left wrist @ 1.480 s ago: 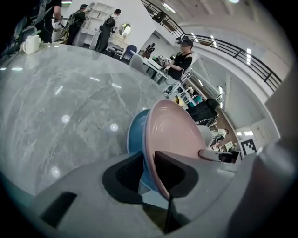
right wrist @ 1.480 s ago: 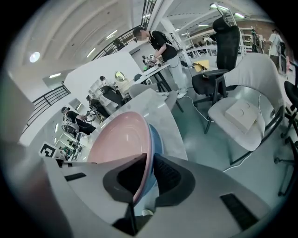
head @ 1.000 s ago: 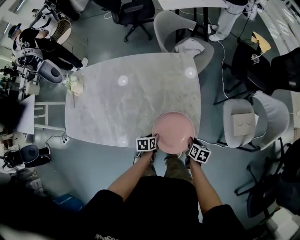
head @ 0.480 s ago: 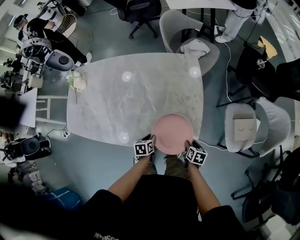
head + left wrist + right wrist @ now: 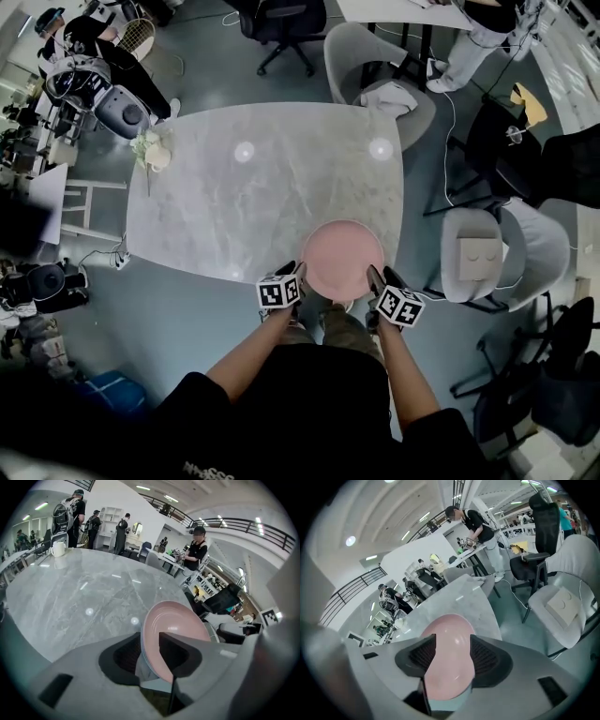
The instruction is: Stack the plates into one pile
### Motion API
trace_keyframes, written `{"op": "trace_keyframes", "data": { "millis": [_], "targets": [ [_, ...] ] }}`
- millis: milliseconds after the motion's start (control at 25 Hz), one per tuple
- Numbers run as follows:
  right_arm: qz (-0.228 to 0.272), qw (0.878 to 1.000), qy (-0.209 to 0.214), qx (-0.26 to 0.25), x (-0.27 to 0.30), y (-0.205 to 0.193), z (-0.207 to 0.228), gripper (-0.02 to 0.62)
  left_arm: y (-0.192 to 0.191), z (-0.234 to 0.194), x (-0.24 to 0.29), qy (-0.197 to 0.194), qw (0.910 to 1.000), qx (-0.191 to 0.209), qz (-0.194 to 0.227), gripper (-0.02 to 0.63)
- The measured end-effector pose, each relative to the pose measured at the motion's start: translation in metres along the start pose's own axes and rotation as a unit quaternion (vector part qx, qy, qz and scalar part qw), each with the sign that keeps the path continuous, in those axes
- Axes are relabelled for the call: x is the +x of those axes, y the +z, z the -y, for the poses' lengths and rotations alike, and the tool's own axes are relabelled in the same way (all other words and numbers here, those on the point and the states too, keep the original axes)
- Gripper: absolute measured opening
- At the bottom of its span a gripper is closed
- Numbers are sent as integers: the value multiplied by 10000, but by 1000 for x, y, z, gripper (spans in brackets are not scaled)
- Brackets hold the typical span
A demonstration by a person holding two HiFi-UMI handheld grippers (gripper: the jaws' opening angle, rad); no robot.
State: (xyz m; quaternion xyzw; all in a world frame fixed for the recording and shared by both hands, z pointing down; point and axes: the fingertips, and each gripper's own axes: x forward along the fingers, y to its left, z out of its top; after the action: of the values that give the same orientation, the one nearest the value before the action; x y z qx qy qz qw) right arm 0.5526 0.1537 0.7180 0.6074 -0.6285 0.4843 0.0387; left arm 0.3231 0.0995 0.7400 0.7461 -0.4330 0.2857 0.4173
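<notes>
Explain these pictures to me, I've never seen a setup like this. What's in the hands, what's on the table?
A person holds a two-jaw gripper in each hand. One picture is from a camera on their head, looking down; the others are from cameras on the left gripper and right gripper. A pink plate lies at the near edge of the table, a mug at a far corner. Both grippers' jaws are opening, the plate's rim between them, so nothing is gripped.
</notes>
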Motion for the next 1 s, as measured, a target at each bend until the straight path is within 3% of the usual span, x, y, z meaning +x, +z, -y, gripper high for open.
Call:
{"op": "trace_keyframes", "data": {
  "millis": [240, 360, 520, 720, 1000],
  "targets": [
    [652, 9967, 152, -467, -55, -4, -61, 190, 0, 17, -66, -414, 9965, 391, 616, 102],
    [915, 9916, 253, -880, -87, -16, -112, 131, -5, 13, -117, -649, 9925, 228, 1006, 65],
    [1176, 9848, 289, -1247, -133, -43, -165, 36, -15, 28, -189, -1154, 9804, 245, 1575, 17],
    [1316, 9778, 189, -1617, -195, -82, -195, 17, -54, 62, -253, -1871, 9623, 695, 1846, 15],
    [1676, 9583, -74, -2312, -256, -95, -194, 17, -63, 69, -316, -1765, 9425, 1527, 2390, 15]
  ]
}}
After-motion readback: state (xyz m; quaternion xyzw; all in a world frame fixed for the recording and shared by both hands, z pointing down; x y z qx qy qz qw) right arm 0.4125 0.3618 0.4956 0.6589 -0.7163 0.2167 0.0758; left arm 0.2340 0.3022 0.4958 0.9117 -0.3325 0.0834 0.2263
